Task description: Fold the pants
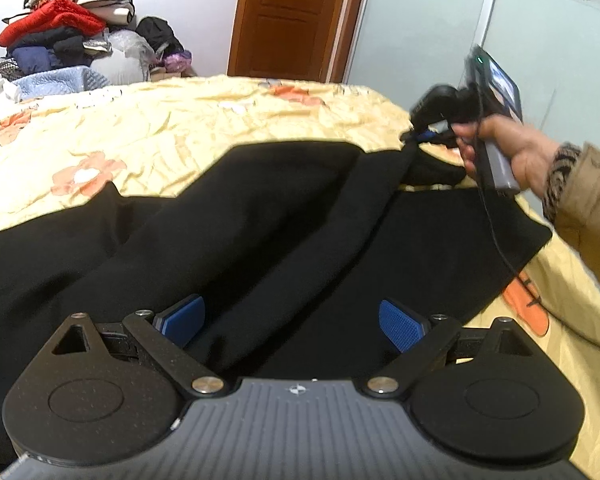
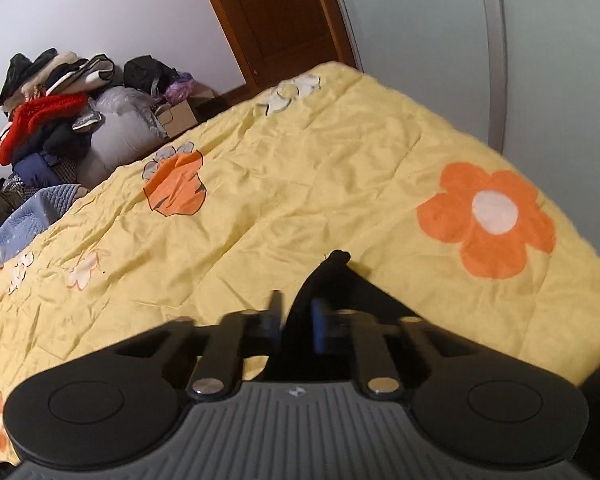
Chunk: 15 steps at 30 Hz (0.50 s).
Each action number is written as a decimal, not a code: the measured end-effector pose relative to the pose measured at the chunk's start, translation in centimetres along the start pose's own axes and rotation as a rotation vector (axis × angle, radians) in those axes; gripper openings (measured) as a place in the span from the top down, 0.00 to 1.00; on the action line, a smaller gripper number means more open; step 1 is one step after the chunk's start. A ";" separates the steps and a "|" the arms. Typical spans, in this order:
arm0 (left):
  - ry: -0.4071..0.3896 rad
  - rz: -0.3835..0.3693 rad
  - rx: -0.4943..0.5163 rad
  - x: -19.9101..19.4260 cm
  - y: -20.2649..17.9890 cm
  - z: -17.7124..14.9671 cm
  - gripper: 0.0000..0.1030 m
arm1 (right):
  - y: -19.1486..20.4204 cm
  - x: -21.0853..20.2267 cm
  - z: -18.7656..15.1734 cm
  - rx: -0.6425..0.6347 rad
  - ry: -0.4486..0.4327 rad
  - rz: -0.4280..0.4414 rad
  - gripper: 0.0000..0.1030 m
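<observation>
Black pants [image 1: 260,216] lie spread over a yellow flowered bedspread [image 1: 160,128]. My left gripper [image 1: 292,320] hovers open just above the black cloth, blue pads wide apart with nothing pinched between them. At the far right of the left wrist view a person's hand holds my right gripper [image 1: 420,136], which pinches a corner of the pants and lifts it off the bed. In the right wrist view my right gripper [image 2: 296,324] is shut on that black corner of the pants [image 2: 328,276], which sticks up between the blue pads.
A heap of clothes [image 1: 64,36] and bags stands beyond the bed's far left side. A brown wooden door [image 1: 288,16] and pale sliding wardrobe panels [image 1: 428,32] lie behind. The bedspread's right edge [image 2: 560,248] drops off close to my right gripper. A black cable [image 1: 500,248] hangs from the right gripper.
</observation>
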<state>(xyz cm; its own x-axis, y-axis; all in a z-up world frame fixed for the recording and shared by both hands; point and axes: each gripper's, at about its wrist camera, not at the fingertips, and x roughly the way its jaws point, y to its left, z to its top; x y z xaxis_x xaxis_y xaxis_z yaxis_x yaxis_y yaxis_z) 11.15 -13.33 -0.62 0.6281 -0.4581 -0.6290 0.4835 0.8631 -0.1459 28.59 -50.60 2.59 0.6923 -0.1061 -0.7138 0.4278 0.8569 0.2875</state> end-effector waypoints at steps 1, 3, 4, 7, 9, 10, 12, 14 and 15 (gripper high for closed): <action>-0.010 0.001 0.000 0.0 0.2 0.1 0.07 | -0.2 -0.8 -0.1 0.008 -0.015 0.014 0.91; -0.023 0.009 0.031 0.1 0.1 0.2 0.07 | -0.5 -2.4 0.1 0.012 -0.062 0.037 0.92; -0.019 0.020 0.061 0.4 -0.1 0.4 0.07 | -0.5 -3.4 0.3 0.011 -0.089 0.044 0.92; -0.022 0.051 0.161 1.0 -1.1 0.5 0.08 | -1.1 -7.3 1.3 0.015 -0.166 0.092 0.92; -0.035 0.069 0.201 1.4 -1.8 0.5 0.08 | -1.2 -9.9 2.2 0.010 -0.219 0.130 0.92; -0.040 0.070 0.213 1.7 -2.0 0.4 0.10 | -1.2 -11.2 2.7 0.007 -0.242 0.144 0.92; -0.024 0.065 0.232 2.3 -2.5 0.3 0.10 | -1.2 -13.6 3.4 0.001 -0.294 0.171 0.92; -0.007 0.057 0.248 2.7 -3.0 0.1 0.10 | -1.0 -15.0 4.0 -0.035 -0.288 0.197 0.92; -0.004 0.058 0.250 2.8 -3.1 -0.1 0.09 | -0.8 -15.2 4.2 -0.060 -0.252 0.213 0.92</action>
<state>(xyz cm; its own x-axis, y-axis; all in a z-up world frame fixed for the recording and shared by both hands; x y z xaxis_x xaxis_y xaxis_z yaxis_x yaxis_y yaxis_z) 11.32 -17.28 -1.96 0.6614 -0.4107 -0.6276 0.5822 0.8087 0.0844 20.21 -51.84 15.89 0.8875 -0.0369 -0.4593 0.2288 0.9005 0.3699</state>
